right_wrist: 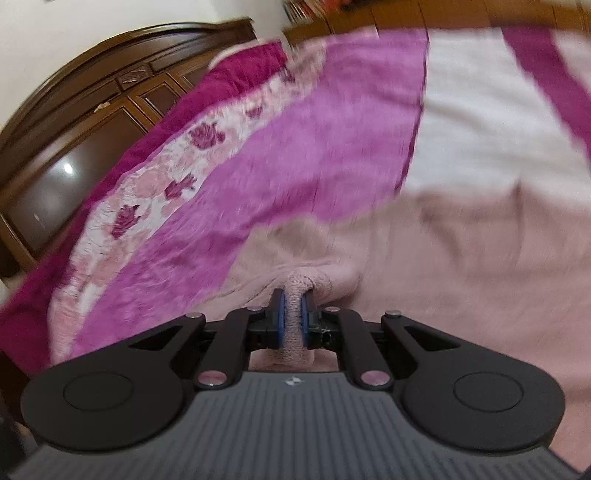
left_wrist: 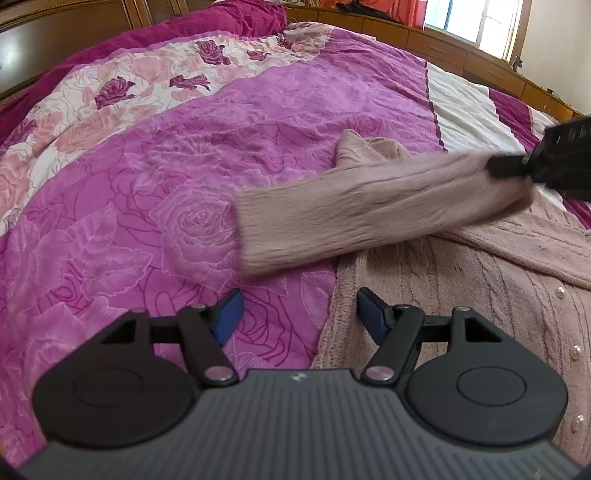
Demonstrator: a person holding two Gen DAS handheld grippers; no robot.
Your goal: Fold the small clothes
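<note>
The left wrist view shows the whole layout: a pale pink knitted cardigan (left_wrist: 480, 295) lies on a bed at about 4 o'clock, its pearl buttons (left_wrist: 561, 291) running down the right edge, and 1 sleeve (left_wrist: 369, 214) is stretched across the middle of the picture, blurred, from 9 o'clock toward 2 o'clock. There the right gripper (left_wrist: 506, 168) pinches the sleeve's far end, its black body entering from the right edge. The left gripper (left_wrist: 299, 314) hangs at 6 o'clock with its 2 blue-padded fingers (left_wrist: 229, 314) apart and nothing between them, over the line where the cardigan's edge meets the bedspread (left_wrist: 147, 184). The right wrist view, heavily blurred, adds what the other cannot: up close, the right gripper (right_wrist: 293, 321) has its jaws together, clamped on a bunched fold of pink knit (right_wrist: 293, 325) that sticks up between the blue pads, with the cardigan's body (right_wrist: 461, 277) spread from 3 to 6 o'clock. The magenta bedspread with rose print fills 9 to 12 o'clock in both views. A dark wooden headboard (right_wrist: 92, 110) curves at 10 o'clock, and a bright window (left_wrist: 476, 22) sits at 1 o'clock in the left view.
</note>
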